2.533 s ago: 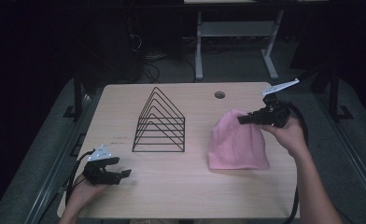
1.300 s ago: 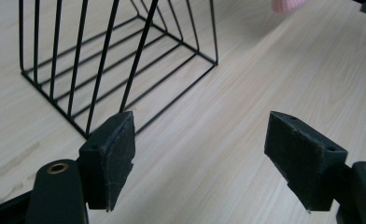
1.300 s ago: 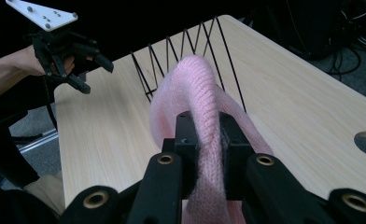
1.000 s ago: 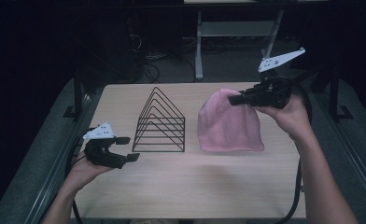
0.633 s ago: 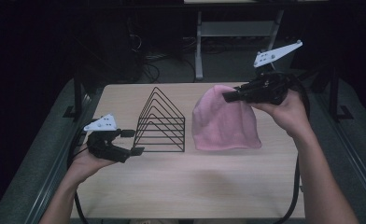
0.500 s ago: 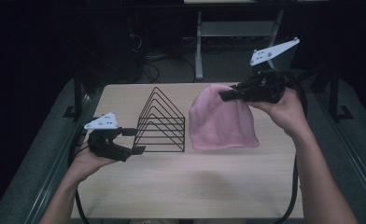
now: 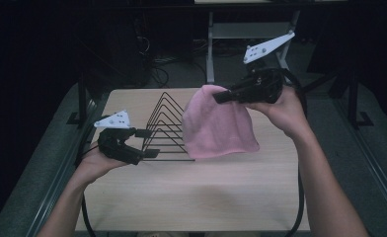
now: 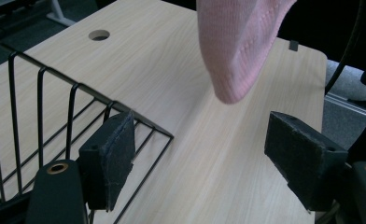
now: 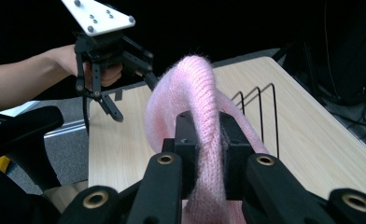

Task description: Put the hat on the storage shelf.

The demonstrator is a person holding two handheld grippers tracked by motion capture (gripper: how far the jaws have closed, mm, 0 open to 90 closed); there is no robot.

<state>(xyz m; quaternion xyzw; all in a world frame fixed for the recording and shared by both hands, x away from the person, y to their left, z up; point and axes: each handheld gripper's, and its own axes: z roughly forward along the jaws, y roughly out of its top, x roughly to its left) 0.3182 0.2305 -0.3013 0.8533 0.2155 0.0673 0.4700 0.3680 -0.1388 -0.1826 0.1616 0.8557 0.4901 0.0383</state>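
While clamped on the pink knit hat (image 7: pixel 216 126) at upper centre of the high view, right tool (image 7: pixel 220 97) half buried in wool. Left tool (image 7: pixel 147 143) released, lower left beside wire rack (image 7: pixel 166 118), partly hidden behind hat. Hem off table (image 7: pixel 196 192)? Cannot tell.

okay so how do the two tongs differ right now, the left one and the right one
The right tongs are shut on the pink knit hat and hold it up above the table; the left tongs stand wide open with nothing between the pads. In the high view the right tongs are over the far side of the table, the left tongs beside the black wire rack. Both are black and hand-held.
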